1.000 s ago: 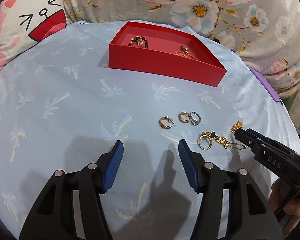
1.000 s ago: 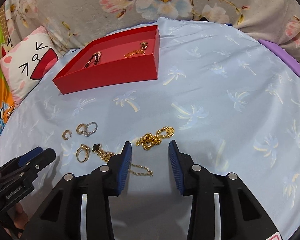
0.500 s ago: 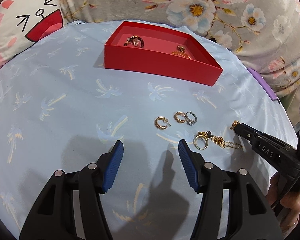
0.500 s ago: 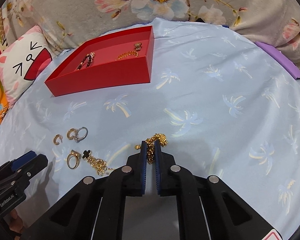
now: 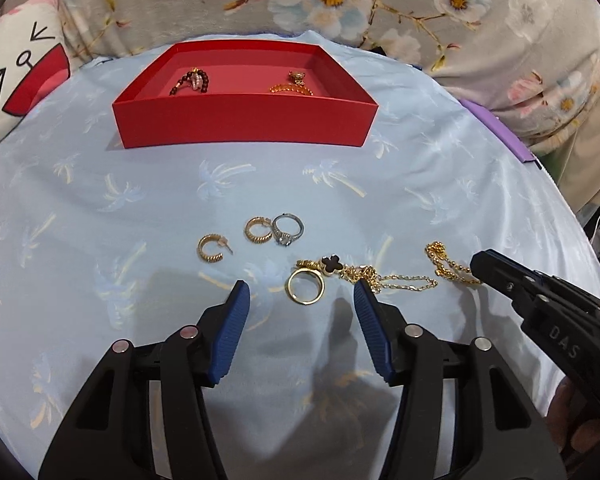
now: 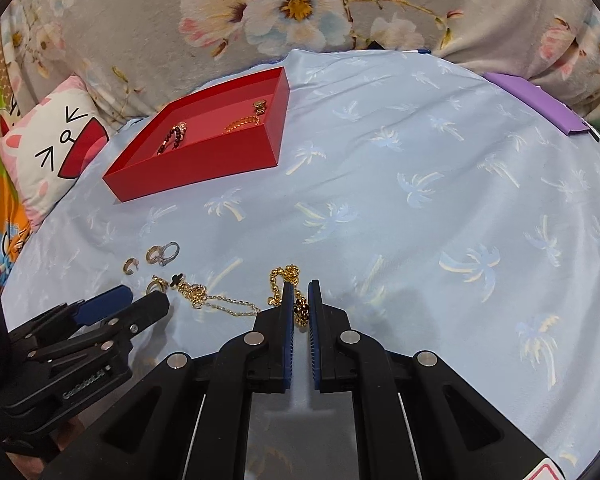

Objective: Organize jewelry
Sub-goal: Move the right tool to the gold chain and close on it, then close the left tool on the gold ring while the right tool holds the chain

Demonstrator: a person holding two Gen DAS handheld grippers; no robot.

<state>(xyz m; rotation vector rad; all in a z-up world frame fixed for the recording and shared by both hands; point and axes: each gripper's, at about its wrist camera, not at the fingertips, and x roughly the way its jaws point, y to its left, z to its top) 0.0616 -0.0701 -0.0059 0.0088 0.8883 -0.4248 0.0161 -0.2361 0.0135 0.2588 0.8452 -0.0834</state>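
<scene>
We are holding the right gripper [image 6: 299, 300] pinched on the gold bead chain [image 6: 281, 280], its pads drawn together on the near end while the rest of the chain is trailing ahead and left of the tips, lying on the blue palm-print cloth [image 6: 420, 152]. The chain's long axis is running roughly along the fingers, away from us.

We are bringing the left gripper [image 5: 300, 322] over the gold ring [image 5: 306, 289]; its jaws are closing, the ring sitting just ahead of and between the tips, no pad on it yet. A black clover pendant [image 5: 332, 264] on a fine gold chain [image 5: 404, 282] is touching the ring's far side, so we judge a snag possible there.

The red tray [image 5: 244, 120] is lying straight ahead of the left gripper and ahead-left of the right, well apart from both, already holding a dark bead bracelet [image 5: 190, 80] and a gold piece [image 5: 294, 84]. Two gold hoop earrings [image 5: 211, 248] and a silver ring [image 5: 287, 229] are lying between ring and tray, slightly left. The cloth between chain and tray is open; we judge the near tray wall the only edge to lift over.
</scene>
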